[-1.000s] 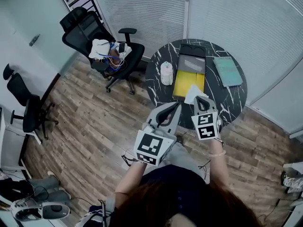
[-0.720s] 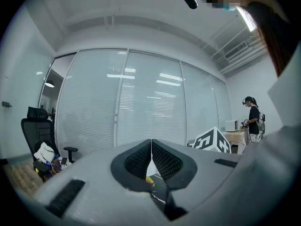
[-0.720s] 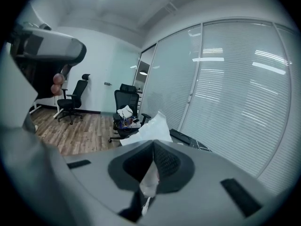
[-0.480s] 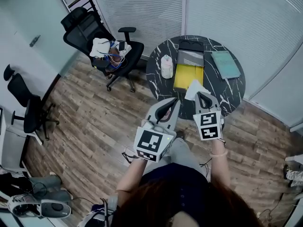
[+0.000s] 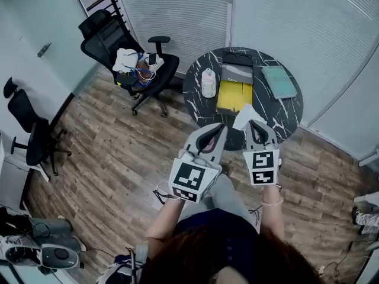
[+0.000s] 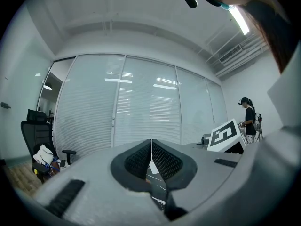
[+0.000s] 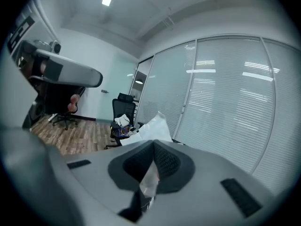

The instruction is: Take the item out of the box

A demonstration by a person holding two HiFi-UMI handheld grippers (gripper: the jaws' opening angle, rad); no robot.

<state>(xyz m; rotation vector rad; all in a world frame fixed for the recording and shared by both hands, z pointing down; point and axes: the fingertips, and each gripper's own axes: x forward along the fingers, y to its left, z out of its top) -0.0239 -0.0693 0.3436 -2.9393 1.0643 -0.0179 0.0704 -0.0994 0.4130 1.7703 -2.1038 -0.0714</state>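
1. Item [image 7: 156,125], a white crinkled packet, is being pinched between the closed jaws of the right gripper [image 7: 152,147], with its loose end sticking out past the jaw tips.
2. Left gripper [image 6: 151,144] jaws are pressing fully together, gripping nothing.
3. Both grippers are hovering side by side at the near edge of the round dark marbled surface [image 5: 287,114].
4. The item is sitting outside the yellow box [image 5: 235,96], near its near end.
5. The box is lying between a white bottle [image 5: 208,83] and a teal book [image 5: 278,81].
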